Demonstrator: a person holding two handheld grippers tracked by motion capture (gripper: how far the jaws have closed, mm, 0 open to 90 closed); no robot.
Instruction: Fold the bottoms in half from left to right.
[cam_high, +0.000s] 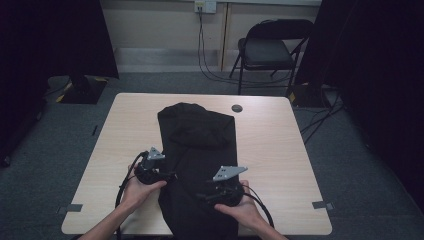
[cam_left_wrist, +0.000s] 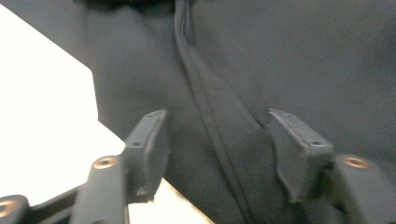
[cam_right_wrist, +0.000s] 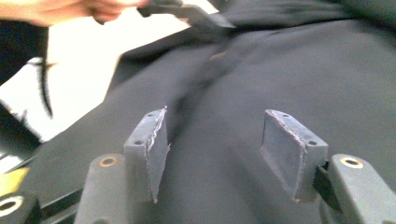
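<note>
Black garment (cam_high: 197, 165) lies lengthwise down the middle of the pale wooden bench (cam_high: 280, 150), folded into a long soft panel with a raised seam; more folding looks left; left tongs (cam_high: 167, 175) and right tongs (cam_high: 202, 196) hover apart, gripping nothing.

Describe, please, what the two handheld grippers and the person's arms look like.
Both the left gripper and the right gripper are black, each topped by a grey three-cornered plate and trailing a black cable. Their jaws end in dark rectangular pads with small screw holes. The forearms are bare, with no sleeves visible.
</note>
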